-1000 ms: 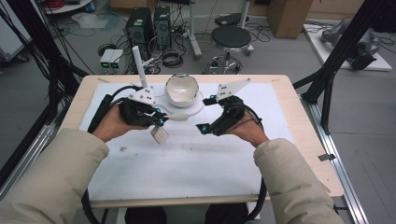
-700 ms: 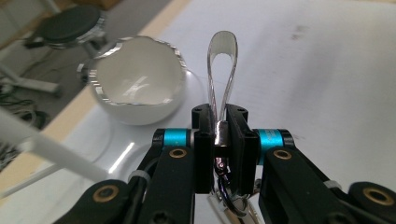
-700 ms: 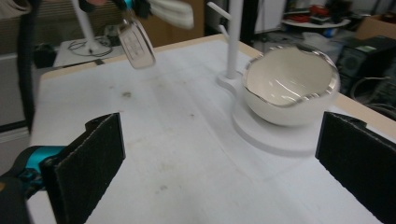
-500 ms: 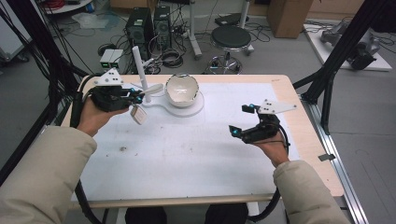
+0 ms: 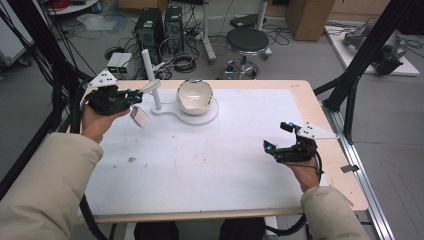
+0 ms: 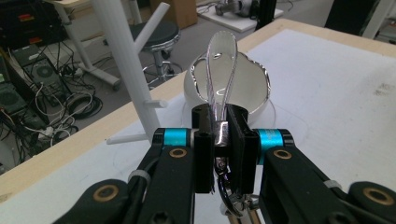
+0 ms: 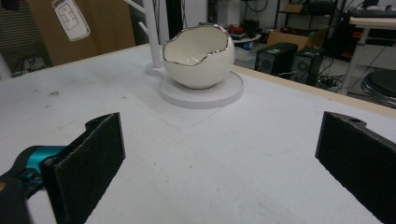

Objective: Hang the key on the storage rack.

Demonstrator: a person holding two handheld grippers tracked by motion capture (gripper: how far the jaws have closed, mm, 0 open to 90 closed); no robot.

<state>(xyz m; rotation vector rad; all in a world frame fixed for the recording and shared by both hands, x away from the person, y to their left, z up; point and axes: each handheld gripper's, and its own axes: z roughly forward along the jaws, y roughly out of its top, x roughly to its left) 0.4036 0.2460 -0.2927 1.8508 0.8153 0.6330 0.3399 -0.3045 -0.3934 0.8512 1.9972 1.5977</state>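
In the high view, the left gripper [image 5: 131, 95] is hovering over the far-left corner of the bench [image 5: 200, 170], its fingers clenched on a key ring whose clear loop [image 5: 151, 85] is sticking out toward the white peg stand [image 5: 151, 75]. A car key fob [image 5: 139, 116] is dangling below the gripper, clear of the bench surface. The stand's upright is sitting just to the right of the loop, and its angled pegs are what the coming move appears to turn on: the loop's long axis is pointing right, almost at the post. The left hand is much the nearer one; the right gripper [image 5: 276, 138] is lying well apart near the right edge, fingers released and holding nothing. An egg-shaped white bowl [image 5: 195, 96] is standing on the stand's round base, right of the post.

In the left gripper view, the fingers [image 6: 204, 149] are pinching the metal ring at the root of the loop [image 6: 222, 65], which is rising straight ahead of them, in line with the bowl [image 6: 247, 91]. The peg stand [image 6: 123, 70] is standing left of the loop, one peg slanting up toward it.

In the right gripper view, the fingers [image 7: 93, 158] are standing wide apart over bare bench, with the bowl [image 7: 198, 56] far ahead and the fob [image 7: 70, 18] hanging at upper left.
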